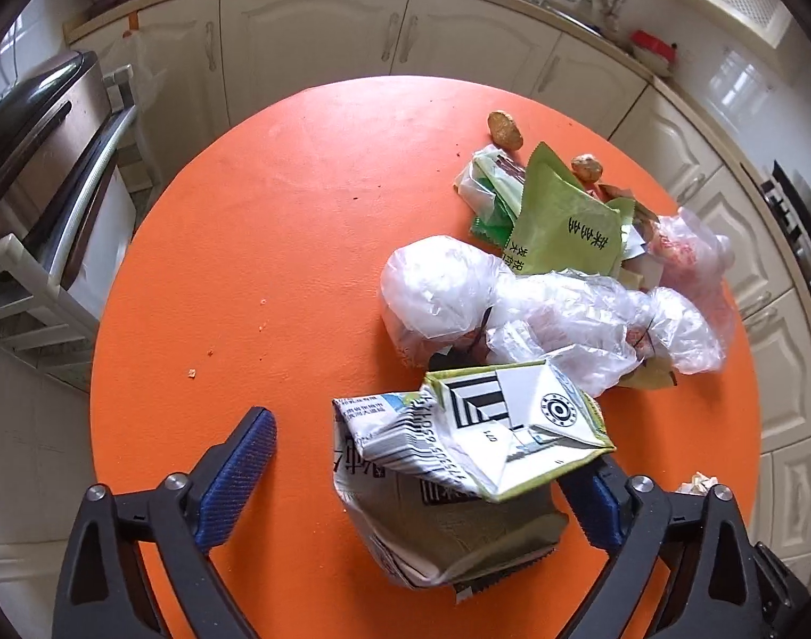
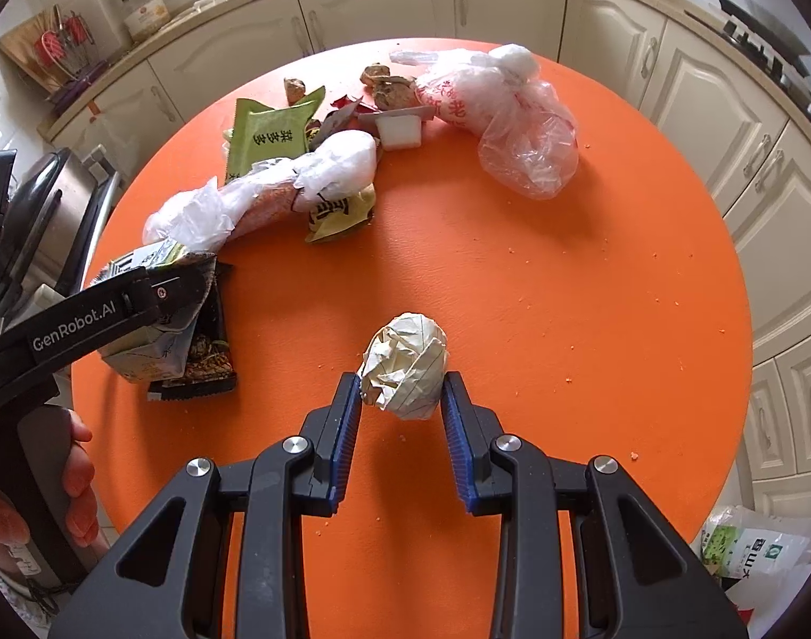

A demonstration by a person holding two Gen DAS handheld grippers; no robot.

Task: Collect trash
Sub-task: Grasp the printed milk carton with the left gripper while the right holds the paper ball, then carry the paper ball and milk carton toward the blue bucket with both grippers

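Right tongs (image 2: 402,391) clamp paper ball (image 2: 405,367), frame centre | left tongs (image 1: 421,479) wide around crushed carton (image 1: 458,468), lower centre | orange surface (image 1: 277,245) | plastic bags (image 1: 512,303) upper right

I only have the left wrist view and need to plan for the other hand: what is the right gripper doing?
Observer: The right gripper has a crumpled paper ball between its blue pads, which appear to touch it on both sides.
Operator: Thanks. Is anything hidden from me behind the plastic bags?
Observer: Yes. A small white tub sits among the wrappers, right beside the plastic bag with red print.
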